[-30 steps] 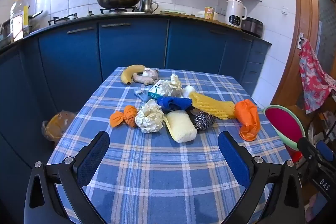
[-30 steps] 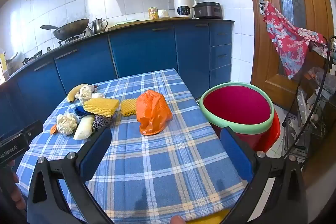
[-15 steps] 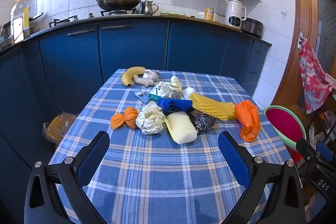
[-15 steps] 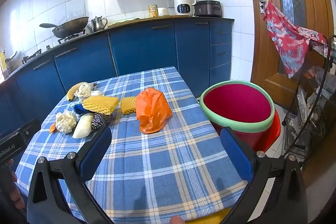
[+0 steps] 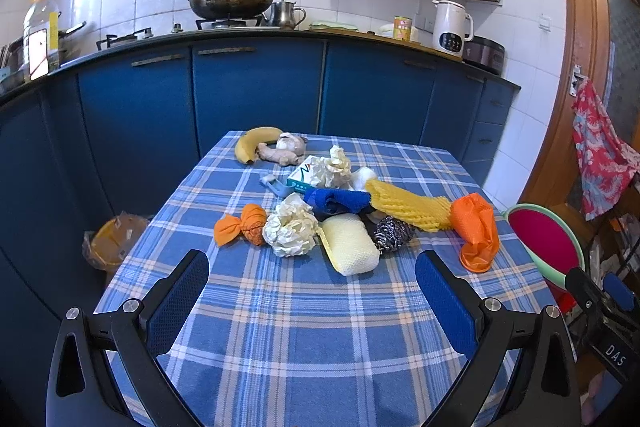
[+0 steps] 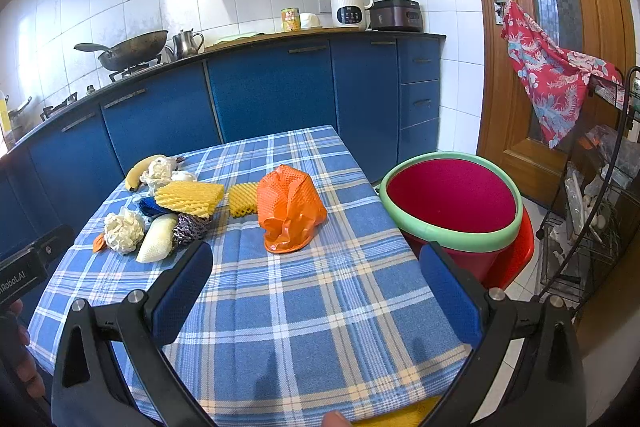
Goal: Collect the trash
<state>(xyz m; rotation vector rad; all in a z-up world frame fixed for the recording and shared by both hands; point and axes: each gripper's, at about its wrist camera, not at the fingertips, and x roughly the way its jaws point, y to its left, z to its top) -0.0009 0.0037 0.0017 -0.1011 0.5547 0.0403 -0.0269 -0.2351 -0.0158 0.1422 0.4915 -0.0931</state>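
Meanwhile, little has changed over the last second: in the left wrist view the pile sits slightly lower in the frame than a second ago, a small drift of the left gripper (image 5: pixel 312 291) and no reach. The right gripper (image 6: pixel 316 283) has edged a touch nearer the orange mesh bag (image 6: pixel 289 211), which now looms a little larger at centre frame. Both sets of jaws stand spread wide with nothing between them. My reading is that the task has not begun, with no piece lifted and the red bucket with a green rim (image 6: pixel 452 205), at the right of the right wrist view beside the table (image 6: pixel 352 291), showing no trash in the part of its inside that is visible.

All the trash lies on the checked tablecloth, in a cluster at middle frame of the left view. Counted there:
- one banana (image 5: pixel 252 143)
- one ginger root (image 5: pixel 278 155)
- one small carton (image 5: pixel 304 175)
- two crumpled paper balls, the nearer one (image 5: pixel 290 231) and another (image 5: pixel 336 165) on the carton
- one blue cloth (image 5: pixel 336 199)
- one yellow foam net (image 5: pixel 408 205)
- one pale sponge (image 5: pixel 350 243)
- one steel scourer (image 5: pixel 392 233)
- one small orange knotted bag (image 5: pixel 240 225)
- the one larger orange mesh bag

The right view shows a second, shorter piece of yellow net (image 6: pixel 242 198) just beside the orange bag.
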